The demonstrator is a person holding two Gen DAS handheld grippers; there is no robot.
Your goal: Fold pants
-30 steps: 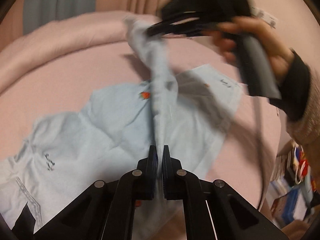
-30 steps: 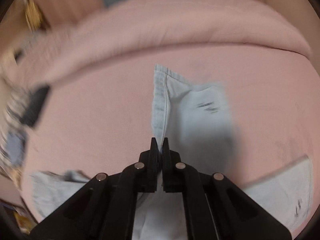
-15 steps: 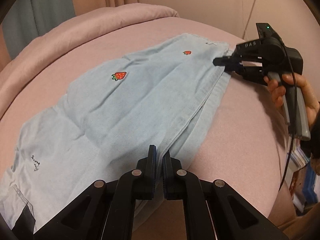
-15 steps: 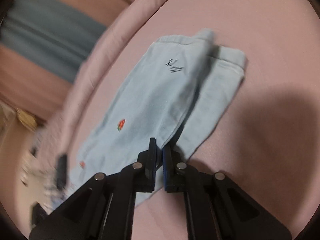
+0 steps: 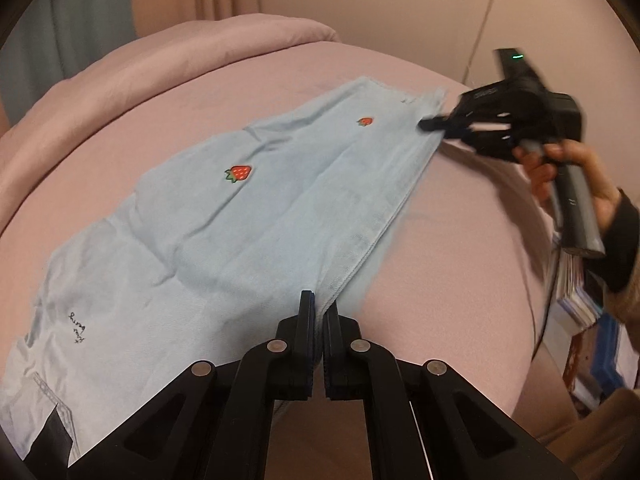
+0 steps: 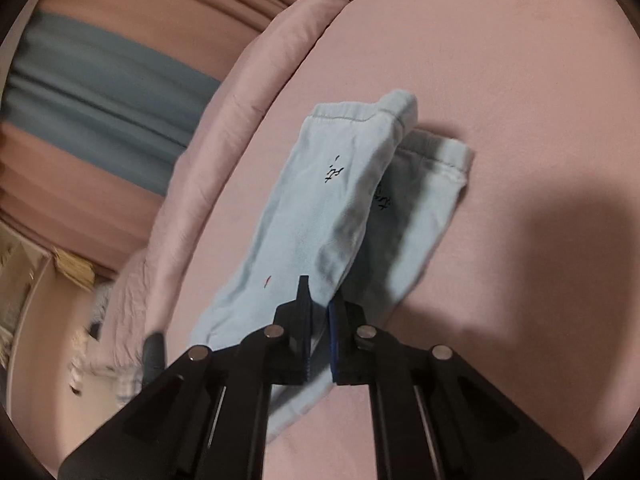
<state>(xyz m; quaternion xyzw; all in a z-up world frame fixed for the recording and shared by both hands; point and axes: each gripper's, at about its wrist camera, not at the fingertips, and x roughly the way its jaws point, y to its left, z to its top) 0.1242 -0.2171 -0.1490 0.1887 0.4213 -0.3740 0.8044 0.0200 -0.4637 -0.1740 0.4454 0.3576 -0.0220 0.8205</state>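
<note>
Light blue pants (image 5: 248, 232) with red strawberry patches lie lengthwise on the pink bed (image 5: 460, 240), one leg laid over the other. My left gripper (image 5: 318, 308) is shut on the doubled side seam at the near end. In the left wrist view, my right gripper (image 5: 430, 124), held by a hand (image 5: 560, 164), pinches the far cuff end. In the right wrist view the right gripper (image 6: 320, 300) has its jaws nearly together with the pants (image 6: 320, 200) between the pads; the two cuffs lie offset beyond it, the upper one slightly raised.
A rolled pink duvet (image 5: 200, 48) lines the bed's far edge, with pink and grey-blue curtains (image 6: 100, 92) behind. A cable (image 5: 478, 40) hangs on the wall. Stacked books or magazines (image 5: 580, 292) sit beside the bed at the right.
The lifted leg has been carried over and laid on the other leg, so the pants now lie flat and doubled. My right gripper swung right and down with the cuff end; the left shifted only slightly.
</note>
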